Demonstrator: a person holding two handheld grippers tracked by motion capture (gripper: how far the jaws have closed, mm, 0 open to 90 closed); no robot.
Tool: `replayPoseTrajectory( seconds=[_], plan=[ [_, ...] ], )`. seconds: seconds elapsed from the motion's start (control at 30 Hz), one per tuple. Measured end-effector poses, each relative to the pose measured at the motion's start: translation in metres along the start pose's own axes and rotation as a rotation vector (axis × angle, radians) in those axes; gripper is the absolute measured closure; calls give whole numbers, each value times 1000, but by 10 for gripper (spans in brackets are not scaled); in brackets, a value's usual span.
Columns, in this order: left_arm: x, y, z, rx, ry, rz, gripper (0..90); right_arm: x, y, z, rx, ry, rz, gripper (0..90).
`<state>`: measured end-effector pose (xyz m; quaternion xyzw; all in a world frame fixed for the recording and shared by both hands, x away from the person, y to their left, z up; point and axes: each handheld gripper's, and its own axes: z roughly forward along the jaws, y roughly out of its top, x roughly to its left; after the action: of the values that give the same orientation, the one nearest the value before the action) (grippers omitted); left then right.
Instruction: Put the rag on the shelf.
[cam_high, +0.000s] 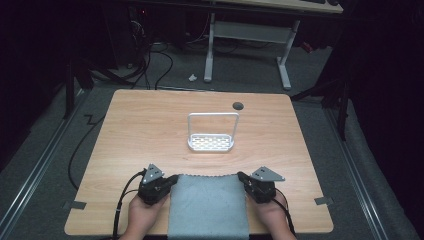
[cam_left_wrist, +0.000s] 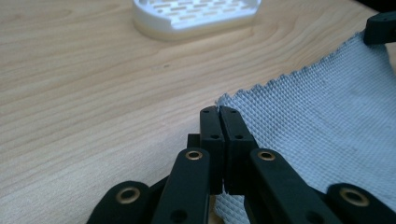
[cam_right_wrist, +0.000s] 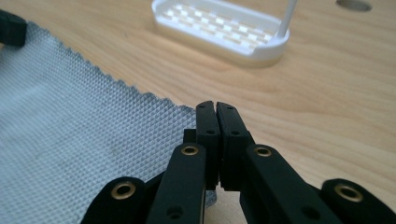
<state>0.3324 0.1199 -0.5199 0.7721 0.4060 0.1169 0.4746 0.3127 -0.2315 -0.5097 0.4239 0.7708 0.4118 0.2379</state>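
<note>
High view, item list: one grey waffle-weave cloth lying flat on the near part of the wooden desk, its near edge hanging over the desk's front edge; one white towel rack with a slotted oval base and an upright hoop rail, standing at mid-desk, well apart from the cloth, nothing hung on it. Left claw: jaws pressed together, pinching the cloth's far left corner, as the left gripper view confirms, with fabric seen beneath the closed pads. Right claw: jaws likewise pressed together, pinching the far right corner. Status, by judgement: both corners secured, so the gripping step appears done; the cloth is not yet lifted off the desk. Remaining, as it seems: raise the cloth by its two corners, carry it forward and drape it over the rack's rail, then release.
</note>
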Motion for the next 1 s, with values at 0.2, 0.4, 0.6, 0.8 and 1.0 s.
replayPoseTrajectory(
  seconds=[0.2, 0.4, 0.6, 0.8, 1.0],
  plan=[
    [-10, 11, -12, -75, 4, 49, 885, 0, 8, -16, -96, -15, 2, 896],
    [-10, 18, -21, -126, 13, 50, 886, 3, 18, -26, -152, -22, -2, 896],
    [-10, 28, -28, -169, 15, 68, 887, 9, 34, -31, -197, -28, -55, 896],
    [-12, 47, -36, -234, 29, 89, 888, 6, 48, -37, -230, -41, -65, 897],
    [-17, 71, -42, -294, 34, 127, 888, 0, 64, -46, -284, -69, -63, 900]
  ],
)
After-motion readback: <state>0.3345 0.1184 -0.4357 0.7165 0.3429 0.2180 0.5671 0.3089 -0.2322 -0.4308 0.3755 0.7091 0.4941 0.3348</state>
